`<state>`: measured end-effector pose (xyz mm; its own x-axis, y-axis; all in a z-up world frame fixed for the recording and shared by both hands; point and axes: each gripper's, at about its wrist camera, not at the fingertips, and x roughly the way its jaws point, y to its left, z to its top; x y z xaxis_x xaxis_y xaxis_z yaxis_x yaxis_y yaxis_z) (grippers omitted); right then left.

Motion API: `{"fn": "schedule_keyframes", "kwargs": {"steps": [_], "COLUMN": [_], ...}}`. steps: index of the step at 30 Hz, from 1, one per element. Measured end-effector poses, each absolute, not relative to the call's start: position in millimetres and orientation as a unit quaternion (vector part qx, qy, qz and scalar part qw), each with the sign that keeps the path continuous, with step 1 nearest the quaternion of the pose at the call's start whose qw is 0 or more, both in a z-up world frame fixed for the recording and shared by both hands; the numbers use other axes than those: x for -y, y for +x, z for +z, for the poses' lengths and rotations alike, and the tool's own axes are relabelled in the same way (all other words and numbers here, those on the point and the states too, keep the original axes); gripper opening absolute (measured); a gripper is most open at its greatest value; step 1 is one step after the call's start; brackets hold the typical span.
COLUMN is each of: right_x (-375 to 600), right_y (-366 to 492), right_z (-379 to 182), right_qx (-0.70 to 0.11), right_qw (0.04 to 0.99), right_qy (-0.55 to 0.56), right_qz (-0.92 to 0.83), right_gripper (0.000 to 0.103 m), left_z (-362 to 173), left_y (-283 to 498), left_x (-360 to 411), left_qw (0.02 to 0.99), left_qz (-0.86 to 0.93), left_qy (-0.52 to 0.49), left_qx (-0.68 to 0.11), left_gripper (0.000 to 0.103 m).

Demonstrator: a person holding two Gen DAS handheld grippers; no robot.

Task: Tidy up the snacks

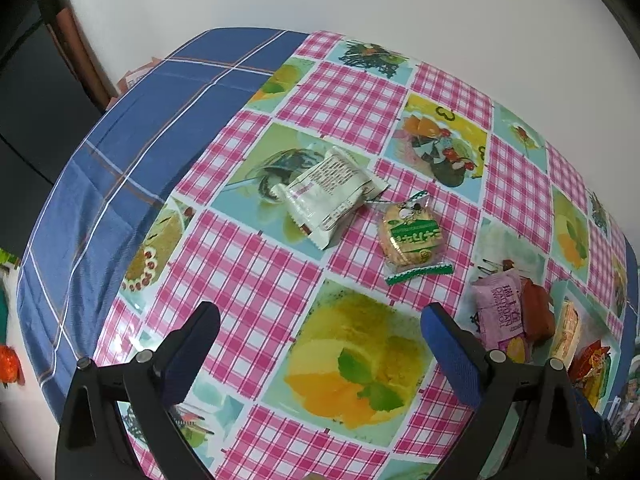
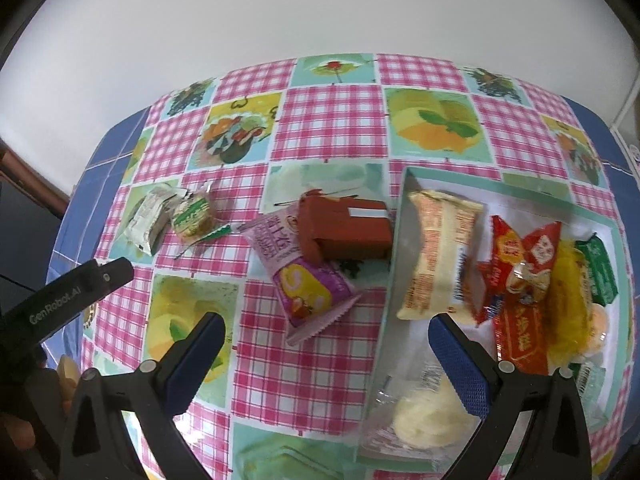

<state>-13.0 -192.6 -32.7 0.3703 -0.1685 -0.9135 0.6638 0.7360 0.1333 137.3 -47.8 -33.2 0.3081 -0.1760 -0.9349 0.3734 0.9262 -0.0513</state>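
Note:
Loose on the checked tablecloth lie a white wrapped snack (image 1: 328, 196) (image 2: 146, 218) and a round biscuit in a green-labelled wrapper (image 1: 412, 236) (image 2: 194, 216). Nearer the tray rest a pink packet (image 2: 304, 272) (image 1: 498, 312) and a brown box (image 2: 344, 232) (image 1: 536, 312), which overlaps it. The shallow tray (image 2: 395, 248) holds a cream packet (image 2: 440, 256), red packets (image 2: 520, 272), a yellow one (image 2: 568, 300), a green one (image 2: 598, 272) and a clear-wrapped pale cake (image 2: 428, 412). My left gripper (image 1: 320, 344) hovers open, short of the white snack and the biscuit. My right gripper (image 2: 326, 332) is open over the tray's left edge, holding nothing.
A blue plaid cloth (image 1: 120, 184) covers the table's left end, where it drops off to the floor. A white wall (image 2: 320, 12) stands behind the table. The left gripper's black housing (image 2: 60, 300) and a person's hand (image 2: 68, 376) show at the lower left of the right wrist view.

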Motion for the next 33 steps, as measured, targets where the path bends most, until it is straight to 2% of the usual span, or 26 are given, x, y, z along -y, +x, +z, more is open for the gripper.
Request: {"fn": "schedule_keyframes", "kwargs": {"steps": [16, 32, 33], "right_x": [195, 203, 203], "right_y": [15, 38, 40], "right_z": [-53, -70, -71], "right_qx": [-0.495, -0.51, -0.511], "right_qw": [0.792, 0.787, 0.786], "right_qy": [0.253, 0.246, 0.245], "right_qz": [-0.252, -0.247, -0.246], "right_gripper": [0.102, 0.075, 0.074], "left_z": [-33, -64, -66], "left_y": [169, 214, 215], "left_x": [61, 94, 96], "left_qw": [0.81, 0.797, 0.796], "left_qz": [-0.206, -0.236, -0.237], "left_qy": [0.125, 0.206, 0.21], "left_qx": [-0.534, -0.517, -0.515], "left_gripper": [0.1, 0.094, 0.09]}}
